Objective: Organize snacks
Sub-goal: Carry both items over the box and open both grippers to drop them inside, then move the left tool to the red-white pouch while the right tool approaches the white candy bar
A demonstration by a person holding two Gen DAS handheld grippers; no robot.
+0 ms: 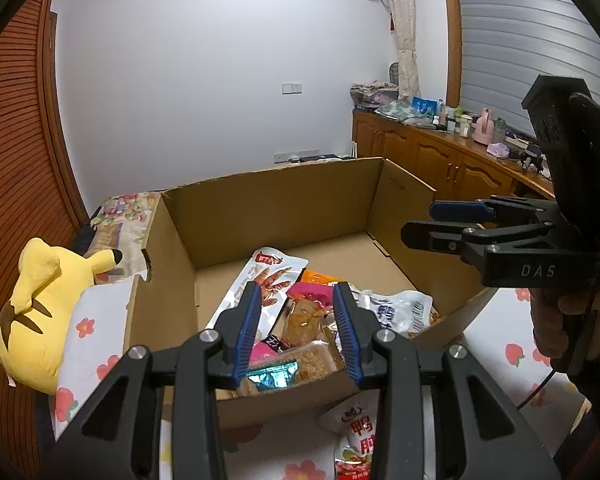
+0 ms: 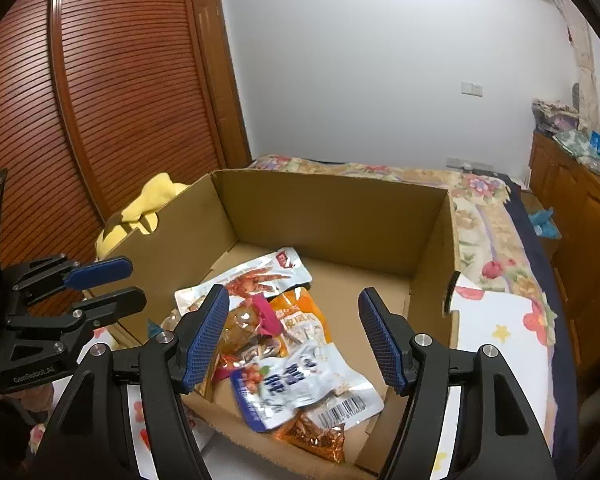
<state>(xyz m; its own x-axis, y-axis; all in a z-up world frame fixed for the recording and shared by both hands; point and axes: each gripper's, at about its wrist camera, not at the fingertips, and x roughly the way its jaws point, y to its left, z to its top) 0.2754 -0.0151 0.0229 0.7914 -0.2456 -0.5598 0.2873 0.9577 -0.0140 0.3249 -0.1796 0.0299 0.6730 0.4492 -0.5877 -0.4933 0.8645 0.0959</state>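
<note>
Both your grippers hang empty over the cardboard box [image 2: 332, 216], left gripper [image 1: 296, 328] jaws narrowly apart, right gripper [image 2: 296, 336] wider. Snack packets [image 2: 300, 380] pile in its near corner; one packet [image 1: 354, 436] (red-lettered) lies outside the near wall, likely next to grab.
</note>
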